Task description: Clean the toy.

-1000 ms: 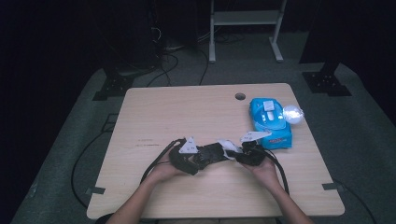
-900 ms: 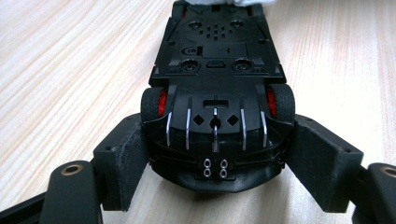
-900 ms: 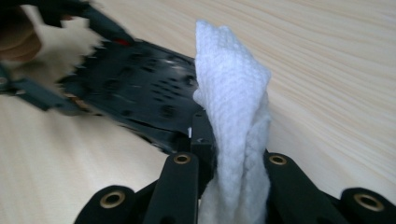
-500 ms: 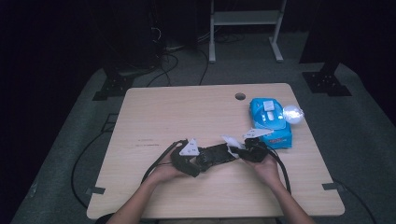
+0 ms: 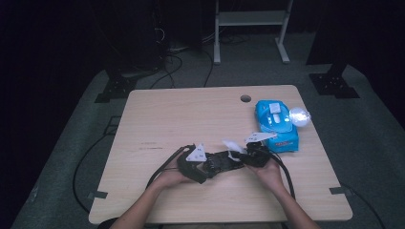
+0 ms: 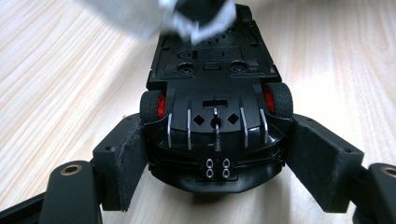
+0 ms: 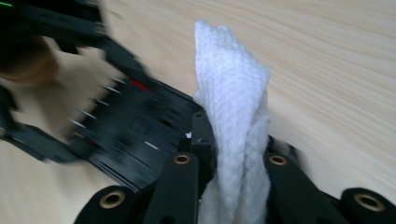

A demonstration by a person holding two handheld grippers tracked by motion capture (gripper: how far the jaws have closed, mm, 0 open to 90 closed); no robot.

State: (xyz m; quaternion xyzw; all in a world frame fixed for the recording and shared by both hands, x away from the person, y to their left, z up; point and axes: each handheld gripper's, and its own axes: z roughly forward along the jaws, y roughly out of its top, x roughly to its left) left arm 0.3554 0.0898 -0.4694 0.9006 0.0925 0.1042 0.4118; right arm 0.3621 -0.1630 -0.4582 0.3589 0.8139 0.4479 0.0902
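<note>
A black toy car (image 5: 220, 162) with red wheel hubs lies underside up just above the table. My left gripper (image 5: 206, 165) is shut on it: in the left gripper view its pads (image 6: 122, 158) press both sides of the car's (image 6: 215, 107) rear end. My right gripper (image 5: 242, 157) is shut on a white wipe (image 5: 232, 145) and holds it at the car's far end. The right gripper view shows the wipe (image 7: 233, 107) standing up between the jaws of the right gripper (image 7: 233, 172), with the blurred car (image 7: 135, 135) beyond it.
A blue pack of wipes (image 5: 277, 126) lies at the right of the wooden table (image 5: 191, 114), with a bright glare beside it. A cable hole (image 5: 245, 98) sits near the far edge. Cables trail from both grippers toward the near edge.
The right gripper and its wipe have shifted slightly back and forth at the car's far end. The left gripper keeps the car in the same place.
</note>
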